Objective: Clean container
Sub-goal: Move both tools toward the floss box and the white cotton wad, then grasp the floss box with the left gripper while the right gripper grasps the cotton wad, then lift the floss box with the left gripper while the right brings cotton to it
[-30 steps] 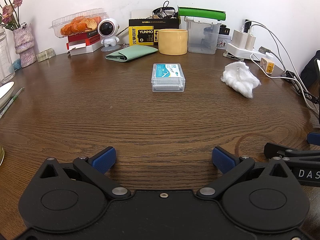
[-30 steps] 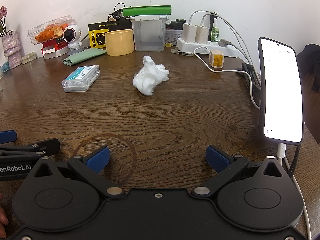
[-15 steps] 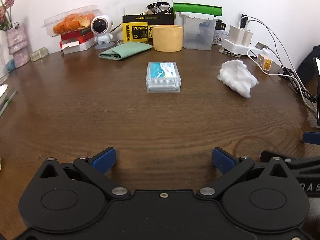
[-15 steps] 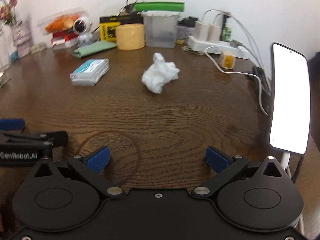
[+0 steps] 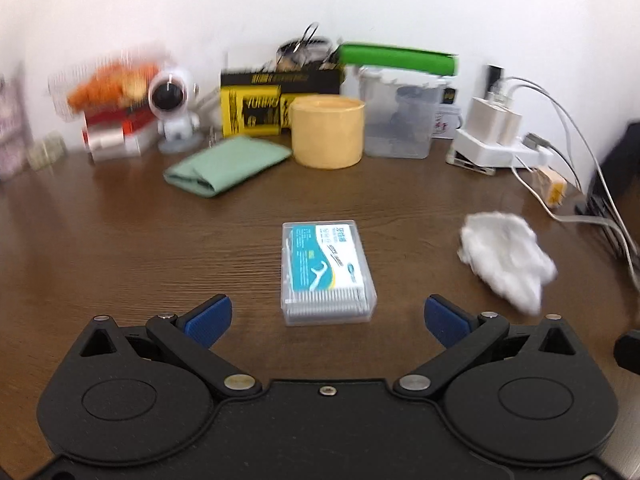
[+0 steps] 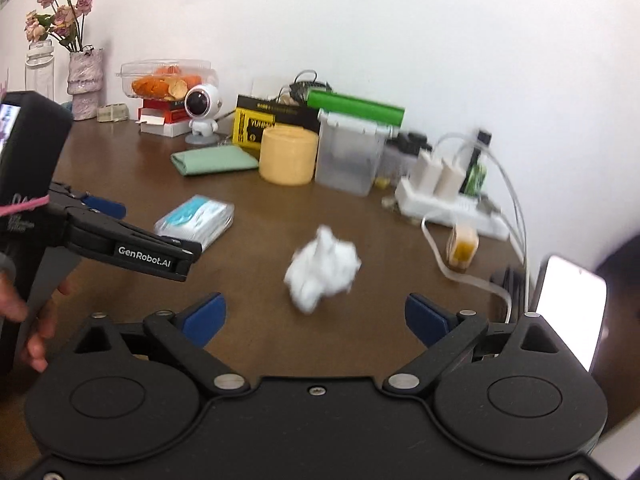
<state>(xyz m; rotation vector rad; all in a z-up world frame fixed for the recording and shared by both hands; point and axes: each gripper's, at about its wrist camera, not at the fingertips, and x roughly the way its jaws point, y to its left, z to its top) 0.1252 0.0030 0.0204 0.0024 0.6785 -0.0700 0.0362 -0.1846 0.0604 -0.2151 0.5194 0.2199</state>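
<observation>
In the left wrist view the left tool (image 5: 326,316), fingers spread apart and empty, faces the clear floss-pick box (image 5: 326,272) lying mid-tabletop, long axis running away toward the back edge, while in the right wrist view the right tool (image 6: 316,316), likewise apart, points at the crumpled tissue (image 6: 322,274).

One floss box (image 5: 326,272); one tissue wad (image 6: 322,274); two claws (image 5: 326,320) (image 6: 314,320), both spread.
</observation>
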